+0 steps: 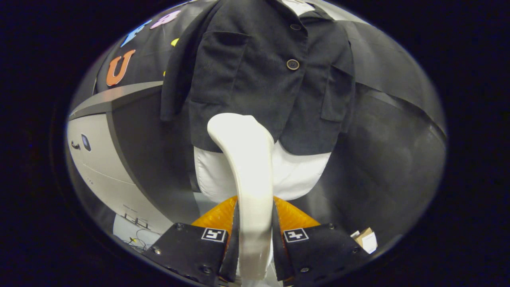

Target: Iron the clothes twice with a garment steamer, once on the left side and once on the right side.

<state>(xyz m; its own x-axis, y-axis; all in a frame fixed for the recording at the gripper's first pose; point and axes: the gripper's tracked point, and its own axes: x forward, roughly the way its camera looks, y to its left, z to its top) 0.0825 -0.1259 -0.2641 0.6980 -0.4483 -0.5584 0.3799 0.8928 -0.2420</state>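
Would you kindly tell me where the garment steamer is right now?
In the gripper view, the white garment steamer is clamped between the tongs, rising ahead of them so its head sits at the lower hem of the black jacket.

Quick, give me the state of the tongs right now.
Tongs: shut on the white garment steamer, both fingers pressing its handle, its head up against the lower front of the black jacket.

White steamer [247, 167] clamped between my fingers [223, 223], curving to 12 o'clock against the hanging black jacket's [255, 79] hem.
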